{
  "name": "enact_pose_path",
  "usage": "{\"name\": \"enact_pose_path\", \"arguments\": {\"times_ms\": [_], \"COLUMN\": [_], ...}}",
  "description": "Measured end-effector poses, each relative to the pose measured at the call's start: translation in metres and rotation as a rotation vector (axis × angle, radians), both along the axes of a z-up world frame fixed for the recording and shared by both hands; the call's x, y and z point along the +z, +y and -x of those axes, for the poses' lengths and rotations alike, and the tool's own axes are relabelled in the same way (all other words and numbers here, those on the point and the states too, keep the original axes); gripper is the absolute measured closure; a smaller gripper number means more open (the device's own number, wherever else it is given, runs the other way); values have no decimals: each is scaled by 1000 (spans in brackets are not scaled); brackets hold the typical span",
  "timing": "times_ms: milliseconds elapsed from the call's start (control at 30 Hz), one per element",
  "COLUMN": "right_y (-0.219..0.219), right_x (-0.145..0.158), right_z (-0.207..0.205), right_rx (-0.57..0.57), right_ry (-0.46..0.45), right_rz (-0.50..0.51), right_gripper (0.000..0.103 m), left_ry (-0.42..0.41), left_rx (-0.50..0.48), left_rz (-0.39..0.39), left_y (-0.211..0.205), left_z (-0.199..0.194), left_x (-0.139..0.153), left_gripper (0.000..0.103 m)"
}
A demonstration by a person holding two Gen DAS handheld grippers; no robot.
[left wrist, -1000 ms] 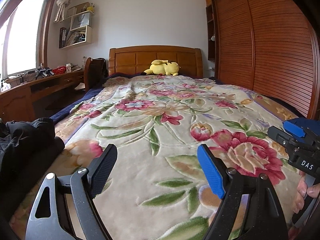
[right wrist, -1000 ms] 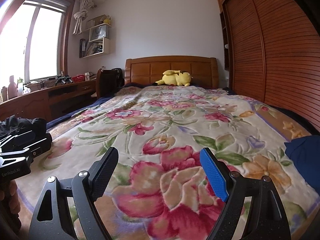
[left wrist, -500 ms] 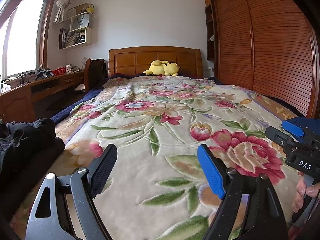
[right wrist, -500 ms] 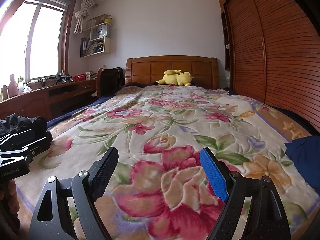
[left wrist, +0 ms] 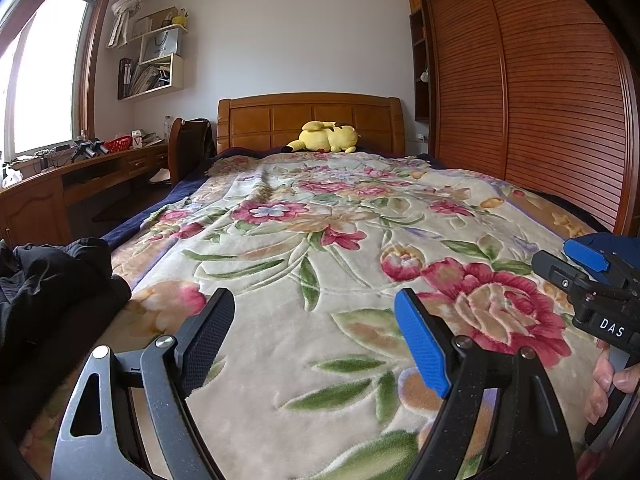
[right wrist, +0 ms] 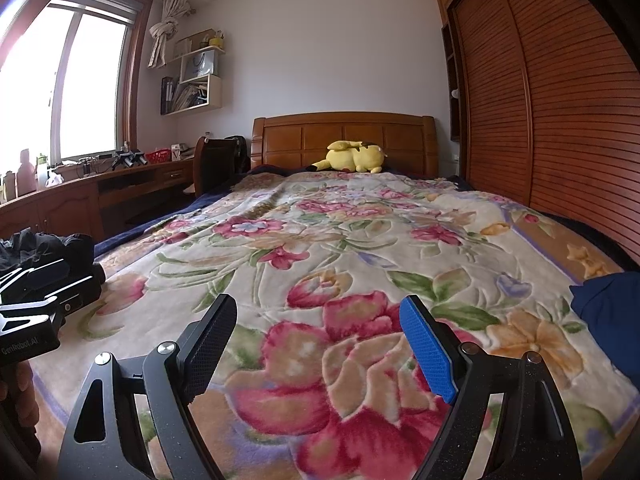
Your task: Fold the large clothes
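A black garment (left wrist: 52, 280) lies crumpled at the bed's near left corner; it also shows in the right wrist view (right wrist: 48, 246). A dark blue garment (right wrist: 608, 320) lies at the bed's near right edge, behind the right gripper's body in the left wrist view (left wrist: 616, 240). My left gripper (left wrist: 316, 340) is open and empty above the floral blanket (left wrist: 320, 216), to the right of the black garment. My right gripper (right wrist: 320, 344) is open and empty above the blanket (right wrist: 340, 240), to the left of the blue garment.
A yellow plush toy (left wrist: 326, 138) lies by the wooden headboard (left wrist: 308, 116). A wooden wardrobe (left wrist: 520, 92) runs along the right side. A desk (left wrist: 80, 184) and chair (left wrist: 190, 148) stand on the left under a window.
Both grippers have stayed open and nearly still. The right gripper's body has drifted slightly down in the left wrist view.
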State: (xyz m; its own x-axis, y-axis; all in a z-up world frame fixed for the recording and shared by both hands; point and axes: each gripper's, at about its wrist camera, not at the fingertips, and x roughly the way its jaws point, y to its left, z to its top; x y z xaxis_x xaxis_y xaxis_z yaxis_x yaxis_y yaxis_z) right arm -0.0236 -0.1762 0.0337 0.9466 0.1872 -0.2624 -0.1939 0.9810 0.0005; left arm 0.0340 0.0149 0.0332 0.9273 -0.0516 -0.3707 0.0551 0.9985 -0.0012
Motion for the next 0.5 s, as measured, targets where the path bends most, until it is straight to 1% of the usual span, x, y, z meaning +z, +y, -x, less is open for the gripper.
{"name": "enact_pose_path", "arguments": {"times_ms": [500], "right_y": [0], "right_x": [0], "right_z": [-1], "right_rx": [3], "right_ry": [2], "right_rz": [0], "right_gripper": [18], "left_ry": [-2], "left_rx": [3], "left_rz": [-2], "left_y": [1], "left_z": [1], "left_x": [0], "left_gripper": [20]}}
